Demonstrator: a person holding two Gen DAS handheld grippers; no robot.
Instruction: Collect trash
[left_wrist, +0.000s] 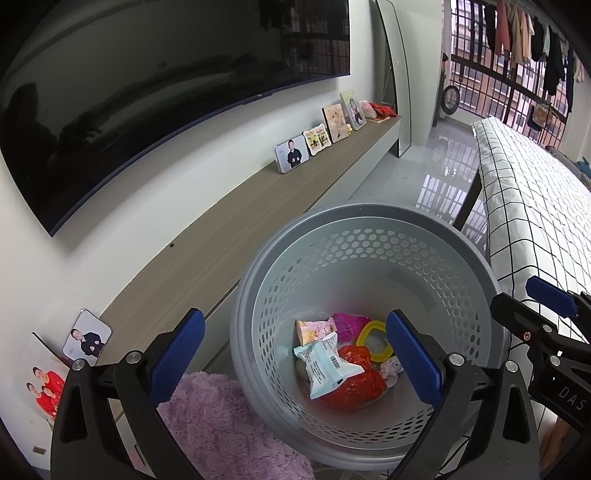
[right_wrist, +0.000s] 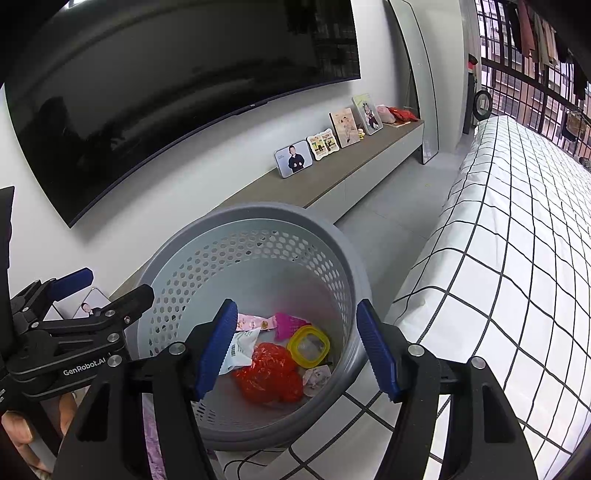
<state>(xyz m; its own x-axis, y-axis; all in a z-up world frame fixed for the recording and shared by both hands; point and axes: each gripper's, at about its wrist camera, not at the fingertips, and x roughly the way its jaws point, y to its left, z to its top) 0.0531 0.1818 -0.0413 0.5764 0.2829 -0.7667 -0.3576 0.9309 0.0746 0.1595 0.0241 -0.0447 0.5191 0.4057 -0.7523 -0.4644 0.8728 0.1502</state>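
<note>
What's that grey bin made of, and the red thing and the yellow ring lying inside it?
The bin looks like moulded matte plastic: smooth rim, walls pierced with regular hexagonal holes. The red thing seems to be thin glossy plastic film, perhaps a bag: it is crumpled and catches the light. The yellow ring looks like smooth plastic with a clear middle, possibly a container lid; whether rigid or soft can't be told.

Grey perforated basket (left_wrist: 369, 229); red bag (right_wrist: 271, 373); yellow ring (right_wrist: 308, 345); black-checked white sheet (right_wrist: 517, 258).
</note>
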